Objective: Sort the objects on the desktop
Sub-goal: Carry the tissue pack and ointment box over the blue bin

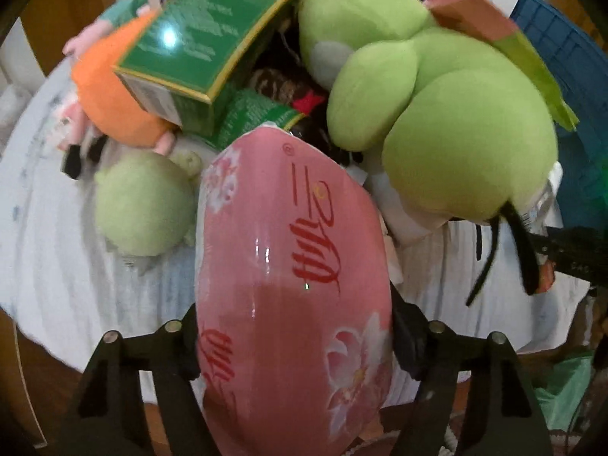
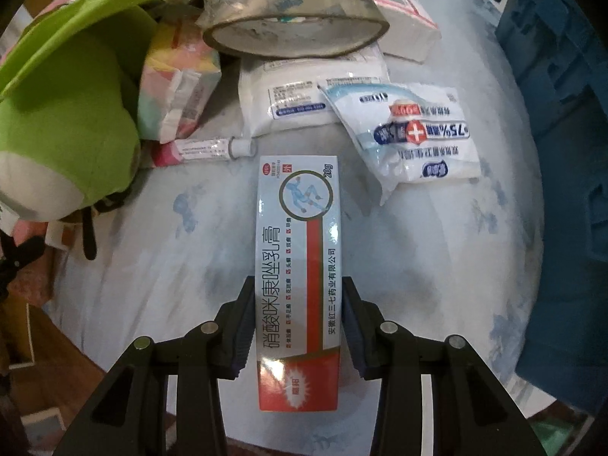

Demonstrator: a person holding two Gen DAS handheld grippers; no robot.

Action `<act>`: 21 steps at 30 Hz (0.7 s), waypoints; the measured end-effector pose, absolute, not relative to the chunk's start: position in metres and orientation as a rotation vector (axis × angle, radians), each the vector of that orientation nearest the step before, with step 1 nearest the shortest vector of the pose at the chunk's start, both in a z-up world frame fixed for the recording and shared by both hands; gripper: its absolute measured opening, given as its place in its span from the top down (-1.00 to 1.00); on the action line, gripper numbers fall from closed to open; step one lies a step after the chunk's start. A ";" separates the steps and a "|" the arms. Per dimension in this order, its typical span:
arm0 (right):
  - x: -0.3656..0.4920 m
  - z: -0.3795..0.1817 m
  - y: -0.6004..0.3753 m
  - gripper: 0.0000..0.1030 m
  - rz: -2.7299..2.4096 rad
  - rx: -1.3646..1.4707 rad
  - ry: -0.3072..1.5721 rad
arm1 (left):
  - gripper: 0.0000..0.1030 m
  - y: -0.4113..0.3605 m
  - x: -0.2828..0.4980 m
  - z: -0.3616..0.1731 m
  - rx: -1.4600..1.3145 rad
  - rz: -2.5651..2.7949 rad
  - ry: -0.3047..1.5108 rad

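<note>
- Big green plush toy (image 1: 448, 121) tops the pile at the far right of the table (image 1: 57, 258); soft, bulky and light, so it would squash under a pinch. Best taken at a limb, not the round body.
- Pink tissue pack (image 1: 292, 285) is clamped in the left tongs (image 1: 294, 326), one jaw on each long side, lifted clear of the cloth with its far end toward the pile. Glossy film over a soft fill; judged light but slippery, and it bulges between the jaws. A mid-body grip looks right.
- Green carton (image 1: 197, 38) leans on the orange plush (image 1: 110, 95); stiff card, likely to tip if nudged.
- Tape roll (image 2: 292, 7) sits on the white packets at the far end; rigid, and the rim gives an easy hold.
- Alcohol wipe pack (image 2: 414, 133) lies flat just beyond the ointment box; a floppy pouch, so grab an edge.
- Ointment box (image 2: 298, 273) is gripped by the right tongs (image 2: 298, 326) across its narrow width near the lower end, long axis pointing away. Thin card, light, crushable if squeezed hard; the far end overhangs and may droop.
- Small ointment tube (image 2: 212, 148) lies beside the plush; round, may roll.
</note>
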State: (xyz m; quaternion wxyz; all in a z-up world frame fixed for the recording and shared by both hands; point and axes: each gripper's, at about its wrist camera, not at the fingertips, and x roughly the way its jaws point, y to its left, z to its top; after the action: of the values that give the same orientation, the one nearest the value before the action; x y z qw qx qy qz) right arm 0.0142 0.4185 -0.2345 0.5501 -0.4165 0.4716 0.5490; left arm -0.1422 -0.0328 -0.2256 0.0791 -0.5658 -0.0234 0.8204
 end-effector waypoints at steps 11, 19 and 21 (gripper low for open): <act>0.019 -0.121 0.413 0.21 1.418 -0.815 0.869 | -0.43 -0.014 -0.112 -0.088 -1.305 2.808 0.025; 0.044 -0.011 0.374 0.21 1.471 -0.605 0.628 | -0.43 0.044 -0.105 0.005 -0.968 2.805 0.051; 0.058 0.016 0.360 0.21 1.476 -0.549 0.567 | -0.43 0.068 -0.106 0.022 -0.903 2.775 0.069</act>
State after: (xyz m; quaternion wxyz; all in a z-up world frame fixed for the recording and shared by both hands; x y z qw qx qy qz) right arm 0.0579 0.3595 0.0162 0.6699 -0.2435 0.2518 0.6547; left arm -0.1060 0.0675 0.0222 0.1111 -0.3075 0.0233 0.9447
